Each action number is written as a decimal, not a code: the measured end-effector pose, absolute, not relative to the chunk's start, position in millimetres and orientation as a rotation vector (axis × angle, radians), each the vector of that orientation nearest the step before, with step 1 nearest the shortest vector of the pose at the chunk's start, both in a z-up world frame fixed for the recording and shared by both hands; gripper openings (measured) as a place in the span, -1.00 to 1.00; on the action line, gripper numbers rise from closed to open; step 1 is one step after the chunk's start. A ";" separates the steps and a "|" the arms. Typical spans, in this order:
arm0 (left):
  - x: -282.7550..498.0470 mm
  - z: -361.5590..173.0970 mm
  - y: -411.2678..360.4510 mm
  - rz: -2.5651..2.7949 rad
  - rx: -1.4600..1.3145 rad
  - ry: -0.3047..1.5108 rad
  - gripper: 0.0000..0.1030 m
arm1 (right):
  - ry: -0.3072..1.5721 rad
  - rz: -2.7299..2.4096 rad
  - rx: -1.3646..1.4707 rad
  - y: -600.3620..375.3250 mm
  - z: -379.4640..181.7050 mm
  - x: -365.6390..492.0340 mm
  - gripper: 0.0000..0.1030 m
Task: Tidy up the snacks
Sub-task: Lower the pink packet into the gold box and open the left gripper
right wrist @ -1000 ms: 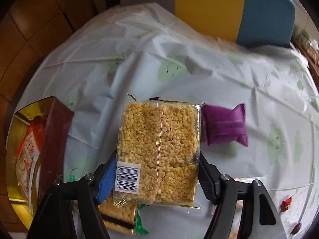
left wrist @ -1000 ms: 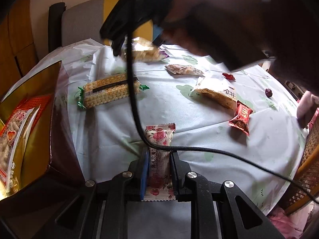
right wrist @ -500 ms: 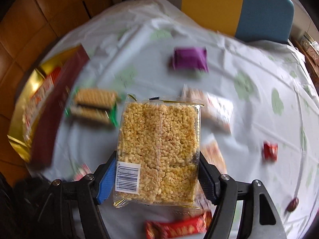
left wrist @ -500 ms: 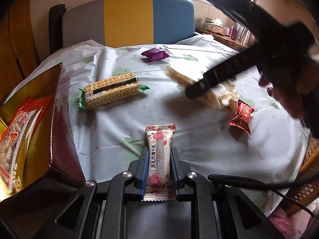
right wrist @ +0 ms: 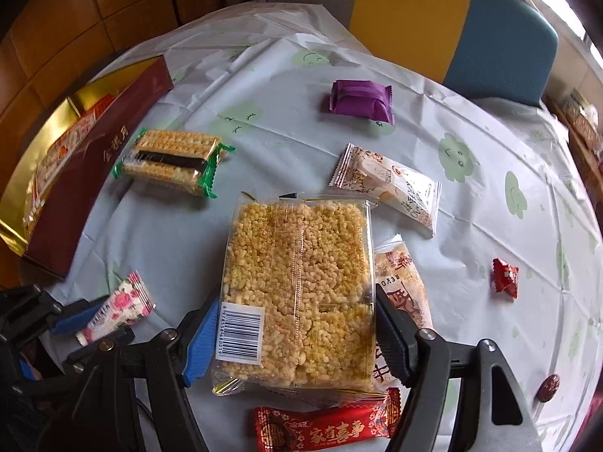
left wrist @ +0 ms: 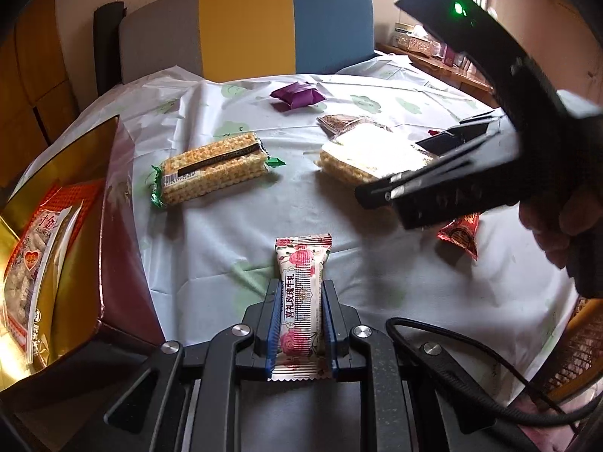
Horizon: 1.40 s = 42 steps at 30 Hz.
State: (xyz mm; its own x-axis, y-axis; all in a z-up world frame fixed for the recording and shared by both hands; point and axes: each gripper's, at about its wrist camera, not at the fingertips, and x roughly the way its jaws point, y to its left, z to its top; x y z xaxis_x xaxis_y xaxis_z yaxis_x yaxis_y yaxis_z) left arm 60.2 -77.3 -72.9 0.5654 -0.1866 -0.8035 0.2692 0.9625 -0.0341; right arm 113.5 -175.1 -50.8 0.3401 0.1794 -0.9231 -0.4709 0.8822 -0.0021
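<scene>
Left wrist view: left hand-held gripper point(left wrist: 300, 333) clamped on the rose-print candy bar point(left wrist: 301, 301), long axis running along the fingers, far end pointing toward the wafer pack point(left wrist: 211, 171). Gold-lined box point(left wrist: 75, 226) lies left of the bar. Right hand-held gripper seen from the side, over the table point(left wrist: 226, 241).

Right wrist view: right hand-held gripper point(right wrist: 297, 333) clamped across the puffed-rice cake pack point(right wrist: 297, 290), barcode by the blue pad, long axis along the fingers, pointing toward the purple packet point(right wrist: 360, 98). Only here: white sachet point(right wrist: 392, 188), red candy point(right wrist: 505, 277), long red bar point(right wrist: 324, 429) just below the pack.
</scene>
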 end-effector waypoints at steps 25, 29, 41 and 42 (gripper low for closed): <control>87.0 28.7 74.2 -0.047 -0.320 0.801 -0.62 | 1.073 0.435 -0.411 -163.3 -54.4 99.2 0.45; 115.0 20.1 99.9 0.030 -0.368 0.822 -0.62 | 1.070 0.432 -0.418 -163.2 -54.0 98.7 0.45; 199.6 -22.2 120.7 0.160 -0.452 0.955 0.01 | 1.058 0.438 -0.421 -162.2 -53.6 97.8 0.45; 195.3 -23.7 120.6 0.173 -0.441 0.954 0.01 | 1.058 0.438 -0.422 -161.9 -53.5 97.9 0.45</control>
